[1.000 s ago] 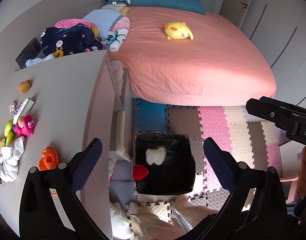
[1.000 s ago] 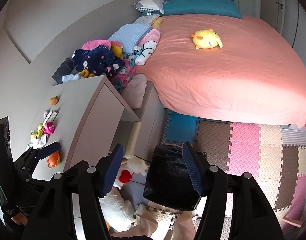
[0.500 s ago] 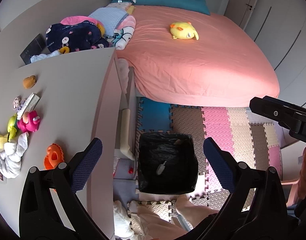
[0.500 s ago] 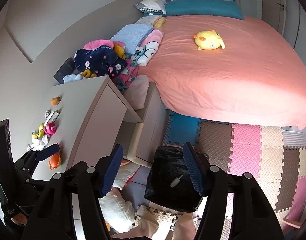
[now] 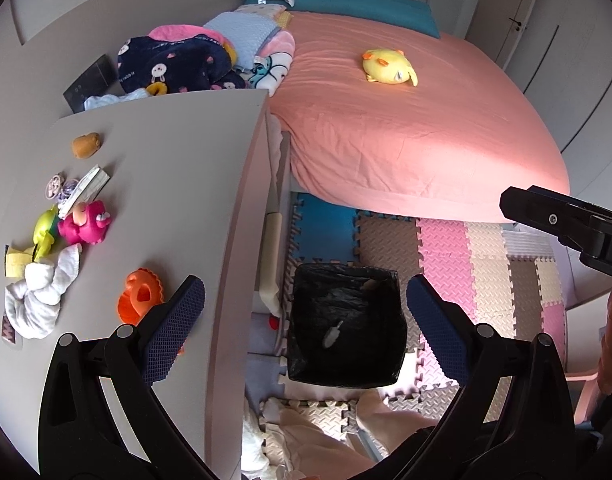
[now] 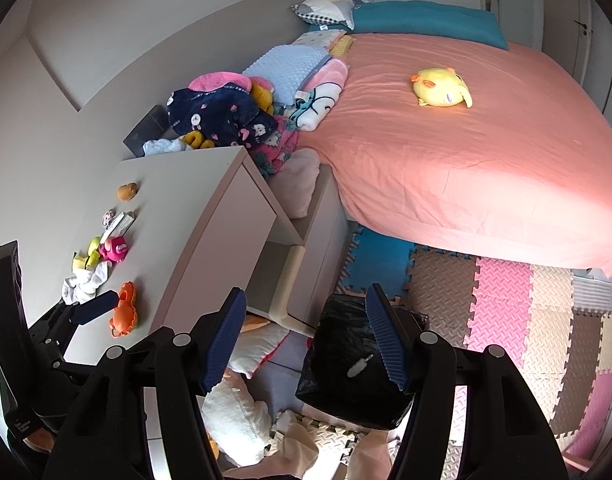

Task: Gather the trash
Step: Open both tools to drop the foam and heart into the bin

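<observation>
On the floor beside the pale grey table stands a square bin lined with a black plastic bag; a small white scrap of trash lies inside it; the left gripper hangs above the bin with its jaws wide apart and nothing between them; the right gripper hangs near the bin too, its jaws apart and bare; on the table sit a crumpled white tissue and an orange plastic toy.
</observation>
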The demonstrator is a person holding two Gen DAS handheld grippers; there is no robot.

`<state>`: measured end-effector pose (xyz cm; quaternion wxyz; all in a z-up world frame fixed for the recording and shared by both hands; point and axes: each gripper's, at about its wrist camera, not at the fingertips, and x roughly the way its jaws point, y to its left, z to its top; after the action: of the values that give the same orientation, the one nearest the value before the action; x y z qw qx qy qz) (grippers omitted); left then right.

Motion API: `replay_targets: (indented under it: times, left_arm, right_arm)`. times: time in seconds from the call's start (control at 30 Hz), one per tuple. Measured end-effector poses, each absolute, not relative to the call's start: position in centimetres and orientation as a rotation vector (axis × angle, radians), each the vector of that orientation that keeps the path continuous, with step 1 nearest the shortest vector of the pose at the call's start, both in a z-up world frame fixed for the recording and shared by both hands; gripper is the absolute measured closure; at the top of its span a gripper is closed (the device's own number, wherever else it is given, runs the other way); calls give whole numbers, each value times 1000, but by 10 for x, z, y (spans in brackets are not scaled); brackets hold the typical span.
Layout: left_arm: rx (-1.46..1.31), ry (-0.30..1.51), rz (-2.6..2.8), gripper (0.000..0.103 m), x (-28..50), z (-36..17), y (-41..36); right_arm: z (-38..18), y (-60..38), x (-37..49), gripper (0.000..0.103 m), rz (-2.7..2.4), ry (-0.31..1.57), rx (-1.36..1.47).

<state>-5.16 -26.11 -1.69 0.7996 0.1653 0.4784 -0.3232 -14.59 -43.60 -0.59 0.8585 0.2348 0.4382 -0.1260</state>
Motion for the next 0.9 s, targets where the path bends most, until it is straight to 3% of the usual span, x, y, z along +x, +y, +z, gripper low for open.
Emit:
replay_targets:
  times: [0.9]
  left_arm:
    - [177, 1063, -406, 6, -4, -22, -97]
  right_arm:
    - [-9, -298, -45, 40, -8, 1008, 335]
